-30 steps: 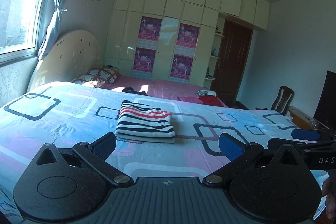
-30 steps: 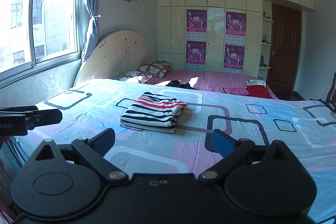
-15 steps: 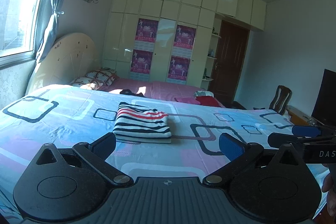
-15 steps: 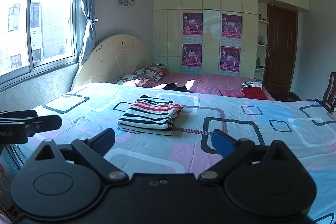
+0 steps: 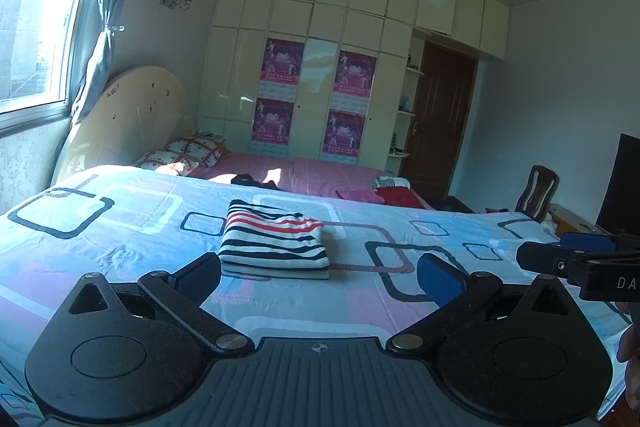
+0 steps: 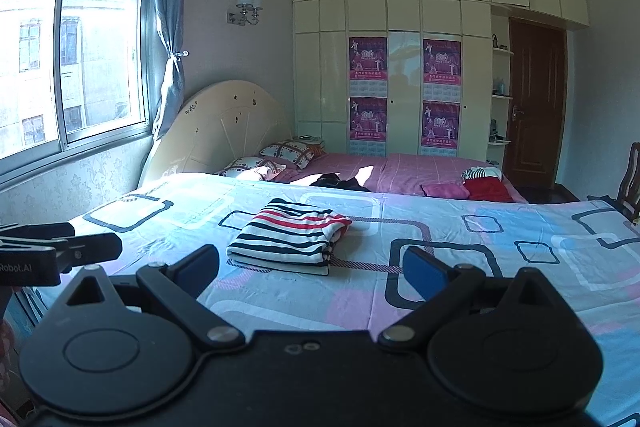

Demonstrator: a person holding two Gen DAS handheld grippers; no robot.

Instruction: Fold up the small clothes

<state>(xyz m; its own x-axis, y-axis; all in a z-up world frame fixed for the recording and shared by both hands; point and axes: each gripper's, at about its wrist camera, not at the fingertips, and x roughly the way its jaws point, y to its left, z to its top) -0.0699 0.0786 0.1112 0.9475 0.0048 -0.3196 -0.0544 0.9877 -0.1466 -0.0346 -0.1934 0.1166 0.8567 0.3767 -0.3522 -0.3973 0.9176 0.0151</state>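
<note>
A folded striped garment (image 5: 275, 243), white with black and red stripes, lies flat on the blue and pink bedspread (image 5: 120, 227); it also shows in the right wrist view (image 6: 292, 241). My left gripper (image 5: 318, 277) is open and empty, held back from the garment above the bed's near part. My right gripper (image 6: 312, 269) is open and empty, also short of the garment. Each gripper shows in the other's view: the right one at the right edge (image 5: 576, 259), the left one at the left edge (image 6: 60, 249).
Farther back lies a pink sheet (image 6: 400, 171) with pillows (image 6: 280, 155), a dark garment (image 6: 340, 182) and red and pink clothes (image 6: 476, 187). A headboard (image 6: 216, 131), window (image 6: 68, 55), wardrobe (image 6: 400, 47), door (image 6: 534, 103) and chair (image 5: 536, 193) surround the bed.
Both grippers have drawn back and lifted slightly from the bed; the view tilts upward. The striped garment has not moved. Both grippers stay open.
</note>
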